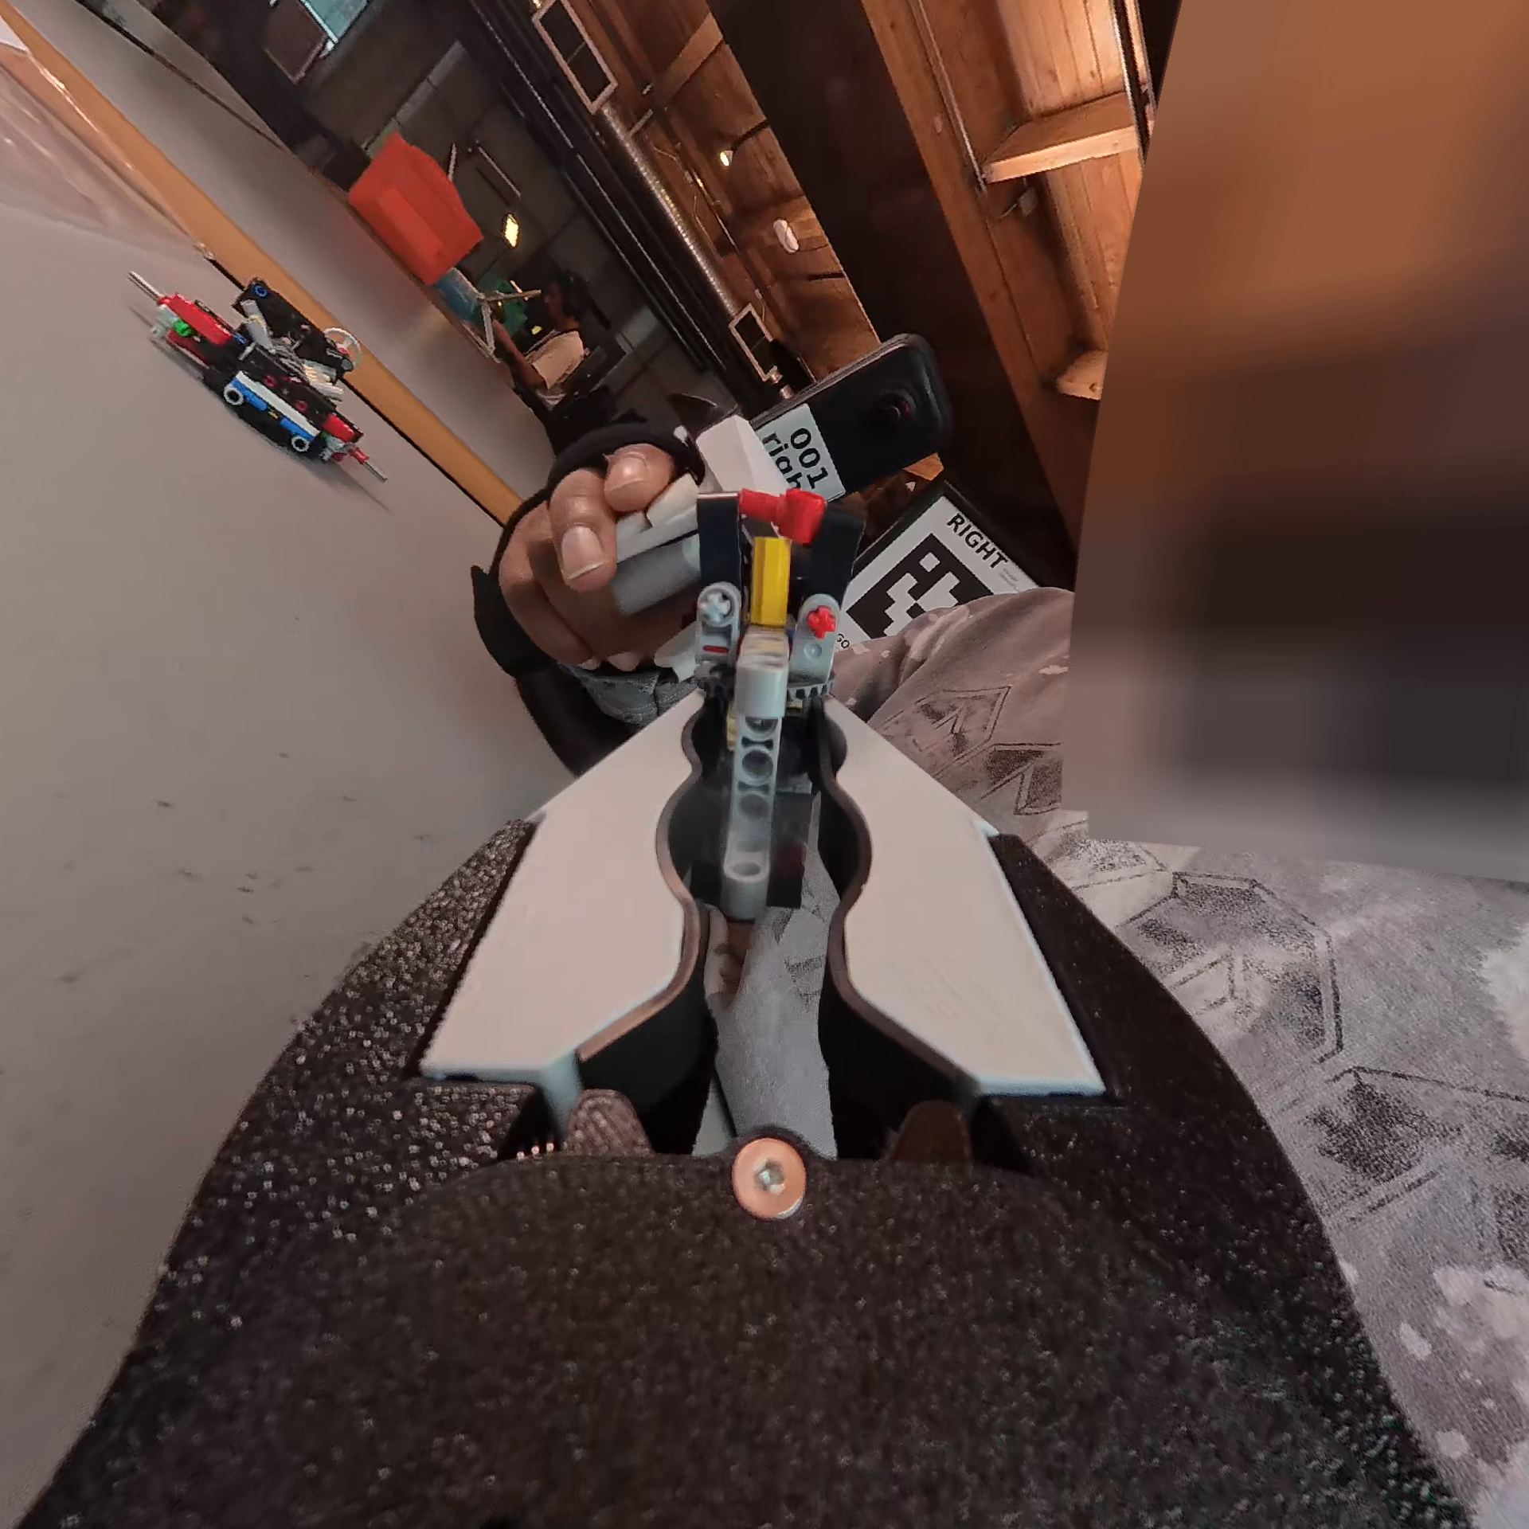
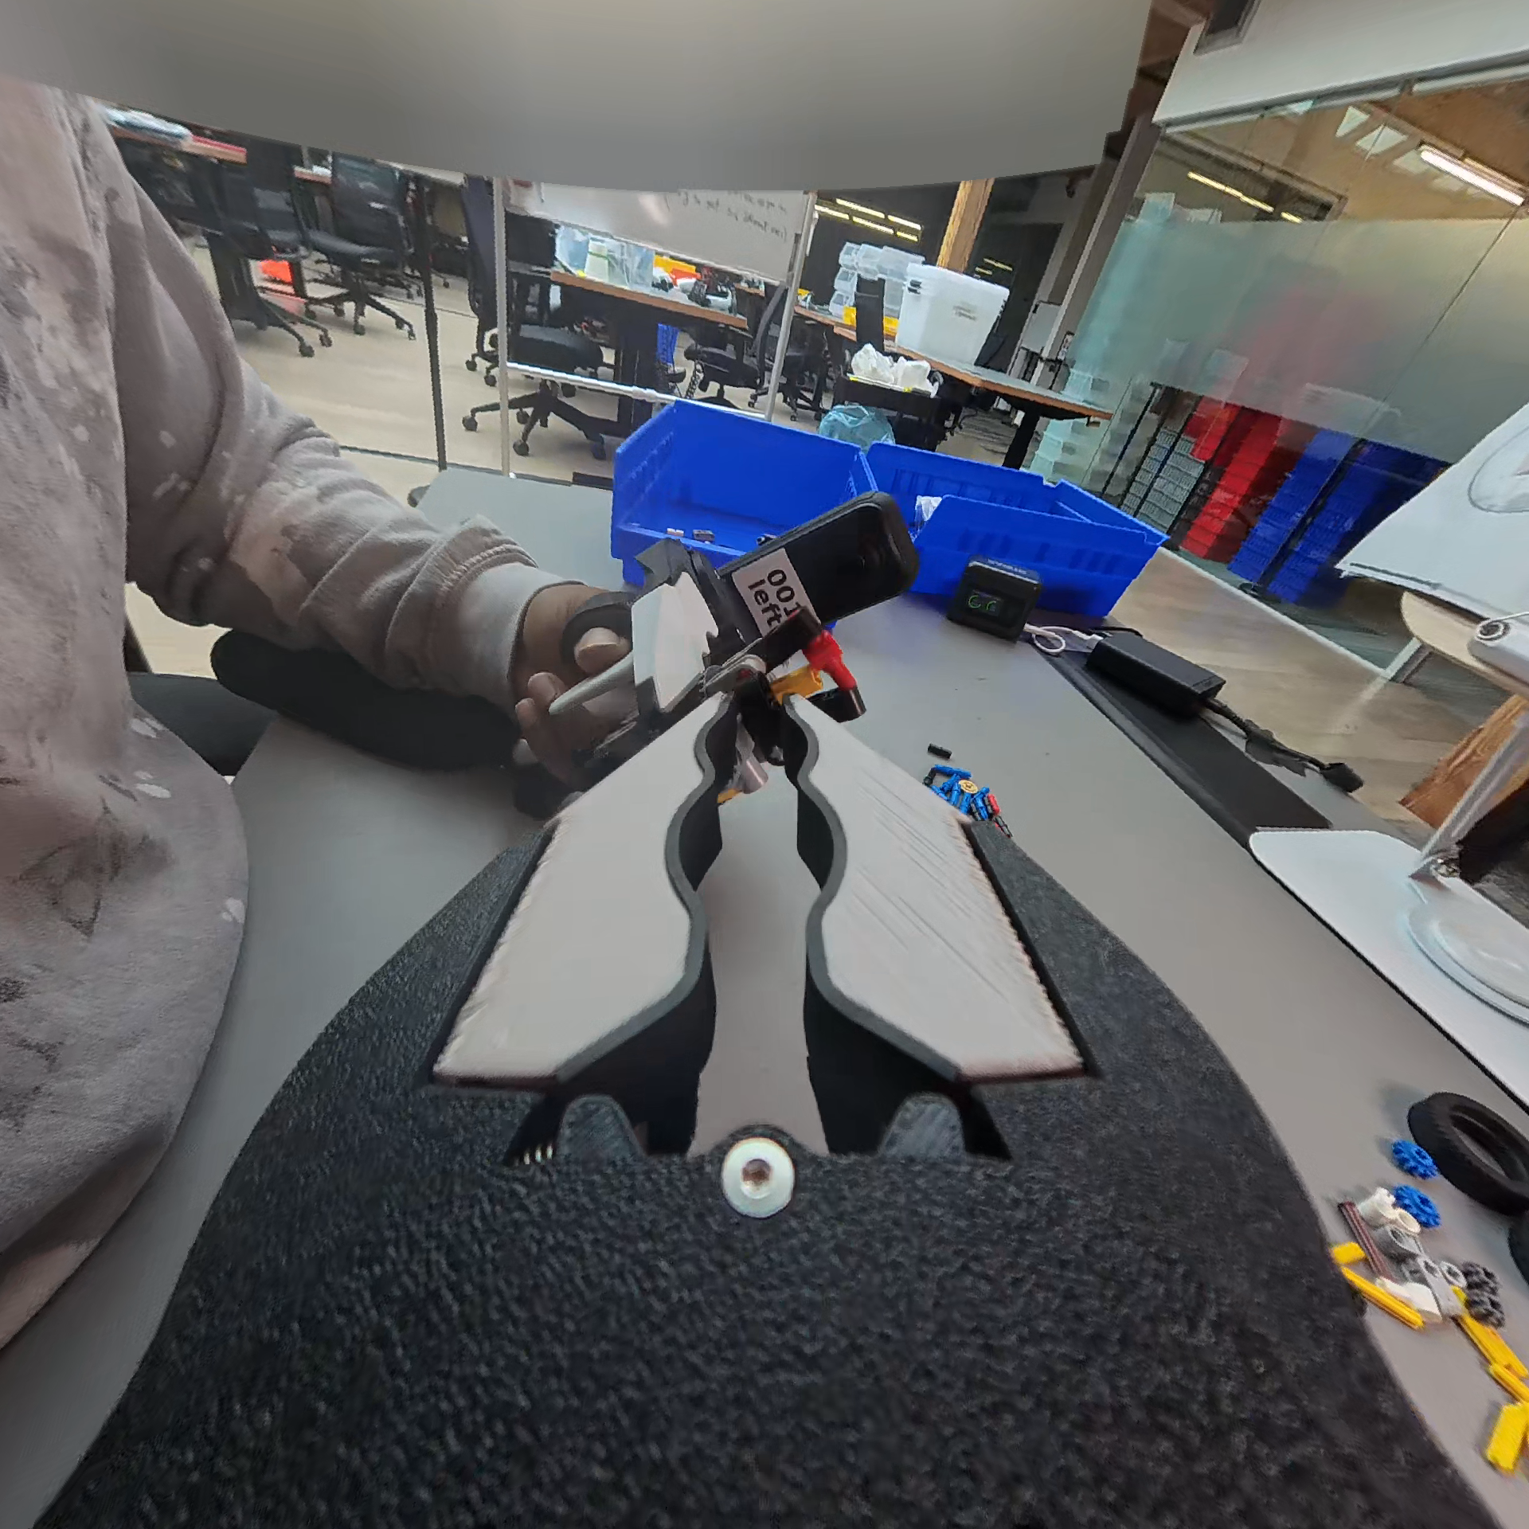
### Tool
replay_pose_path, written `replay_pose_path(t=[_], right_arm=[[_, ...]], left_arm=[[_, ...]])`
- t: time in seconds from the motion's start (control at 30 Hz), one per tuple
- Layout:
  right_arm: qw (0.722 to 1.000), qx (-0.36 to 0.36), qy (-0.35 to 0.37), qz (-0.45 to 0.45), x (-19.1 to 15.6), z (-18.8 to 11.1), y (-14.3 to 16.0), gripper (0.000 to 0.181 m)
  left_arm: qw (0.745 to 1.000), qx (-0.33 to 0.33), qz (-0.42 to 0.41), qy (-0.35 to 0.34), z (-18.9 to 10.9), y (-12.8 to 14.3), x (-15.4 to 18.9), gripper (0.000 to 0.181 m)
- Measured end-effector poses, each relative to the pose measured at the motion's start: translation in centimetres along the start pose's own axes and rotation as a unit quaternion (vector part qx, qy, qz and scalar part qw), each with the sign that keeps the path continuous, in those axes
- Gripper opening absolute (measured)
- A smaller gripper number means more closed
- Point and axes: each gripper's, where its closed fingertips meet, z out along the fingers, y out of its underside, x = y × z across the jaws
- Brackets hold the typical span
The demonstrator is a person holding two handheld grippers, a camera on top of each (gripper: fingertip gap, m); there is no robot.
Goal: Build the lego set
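Observation:
Both grippers hold one small lego sub-assembly (image 1: 765, 579) in the air above the grey table. It has a grey holed beam, a yellow block, a red connector on top and black beams. My left gripper (image 1: 761, 699) is shut on its grey beam end. My right gripper (image 2: 757, 707) is shut on the black part of the same sub-assembly (image 2: 807, 678), facing the left one. The right gripper (image 1: 728, 451) shows beyond the piece in the left wrist view, and the left gripper (image 2: 670, 645) shows in the right wrist view, each in a person's hand.
A partly built lego model (image 1: 265, 372) lies far off on the table (image 1: 207, 745). Two blue bins (image 2: 736, 488) stand at the back. Blue and red pins (image 2: 964, 790), a black tyre (image 2: 1464, 1150), blue gears and loose yellow and grey parts (image 2: 1423, 1266) lie at the right. A white stand base (image 2: 1340, 893) is there too. Less than 4 cm separates the two grippers' tips.

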Motion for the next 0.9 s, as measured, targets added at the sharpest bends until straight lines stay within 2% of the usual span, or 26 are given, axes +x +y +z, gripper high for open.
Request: replay_pose_path(t=[0.13, 0.23, 0.33, 0.4, 0.5, 0.63, 0.83, 0.9], right_arm=[[1.0, 0.008, -0.006, 0.03, 0.3, -0.4, -0.5, 0.024], [0.994, 0.013, -0.03, 0.1, 0.2, -0.4, -0.4, 0.032], [0.978, 0.016, -0.089, 0.19, -0.5, -0.4, -0.2, 0.035], [0.969, 0.016, -0.115, 0.217, -1.0, -0.4, 0.0, 0.035], [0.969, -0.007, -0.139, 0.204, -2.1, -0.2, 0.7, 0.028], [0.976, -0.012, -0.131, 0.171, -2.4, 0.1, 1.0, 0.018], [0.977, 0.001, -0.128, 0.168, -2.4, 0.2, 0.6, 0.03], [0.979, 0.001, -0.121, 0.167, -2.2, 0.2, 0.7, 0.025]], left_arm=[[1.0, 0.007, 0.025, 0.009, -0.1, -0.3, 0.6, 0.019], [0.998, 0.001, 0.07, -0.006, 0.1, -0.2, 0.8, 0.019], [0.982, -0.032, 0.176, -0.06, 0.4, 0.2, 0.7, 0.02], [0.957, -0.073, 0.257, -0.111, 0.5, 1.0, 0.0, 0.02], [0.94, -0.08, 0.304, -0.132, 0.5, 1.2, -0.1, 0.02], [0.922, -0.092, 0.344, -0.152, 0.2, 1.1, -0.3, 0.02], [0.916, -0.094, 0.354, -0.166, 0.0, 1.1, -0.7, 0.02], [0.913, -0.096, 0.359, -0.168, 0.0, 1.2, -0.8, 0.02]])
